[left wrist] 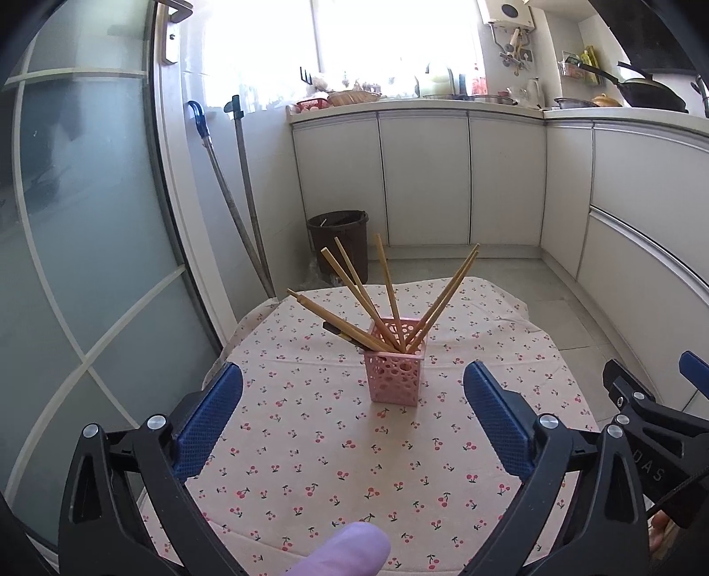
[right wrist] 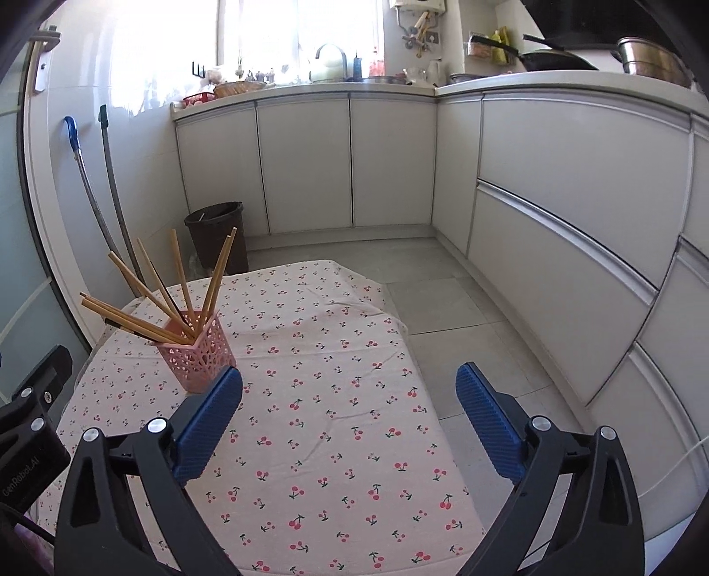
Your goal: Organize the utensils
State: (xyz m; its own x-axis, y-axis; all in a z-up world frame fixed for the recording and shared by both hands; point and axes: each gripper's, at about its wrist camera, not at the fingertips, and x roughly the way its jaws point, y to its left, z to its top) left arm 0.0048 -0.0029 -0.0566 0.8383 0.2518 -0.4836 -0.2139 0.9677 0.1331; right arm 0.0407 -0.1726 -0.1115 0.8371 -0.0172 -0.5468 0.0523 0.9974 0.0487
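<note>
Standing near mid-tabletop (left wrist: 310, 465), the pink perforated holder (left wrist: 394, 376) carries the fanned wooden chopsticks (left wrist: 390, 288). Judged light, top-heavy, easily tipped; sticks stiff, smooth, best pinched mid-shaft, one at a time. Left gripper (left wrist: 352, 398) and right gripper (right wrist: 350, 398): jaws released wide, nothing between. Left view centres the holder and shows a dark utensil behind; right view puts the holder at left.

You face a bright window (left wrist: 390, 40) above white cabinets (left wrist: 425, 177). Grey tiled floor (right wrist: 443, 301), a dark bin (left wrist: 339, 243) in the corner, frosted glass door (left wrist: 79, 266) at your left.
</note>
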